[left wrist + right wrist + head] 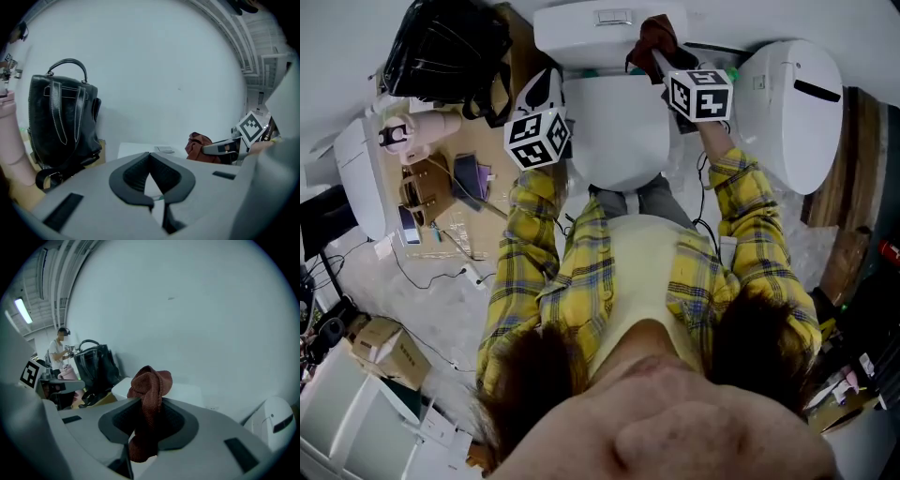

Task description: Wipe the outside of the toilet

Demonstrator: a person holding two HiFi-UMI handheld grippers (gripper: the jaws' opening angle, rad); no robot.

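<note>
The white toilet stands in front of me, its tank at the top and its lid down. My right gripper is shut on a brown-red cloth, which rests against the right part of the tank top. In the right gripper view the cloth bulges up between the jaws, with the tank behind it. My left gripper hovers at the bowl's left side, shut on nothing. Its view shows the tank top and the cloth.
A black backpack stands left of the tank against the wall. Below it a wooden board carries small items and a pink bottle. A second white toilet stands close on the right. Cables and a cardboard box lie lower left.
</note>
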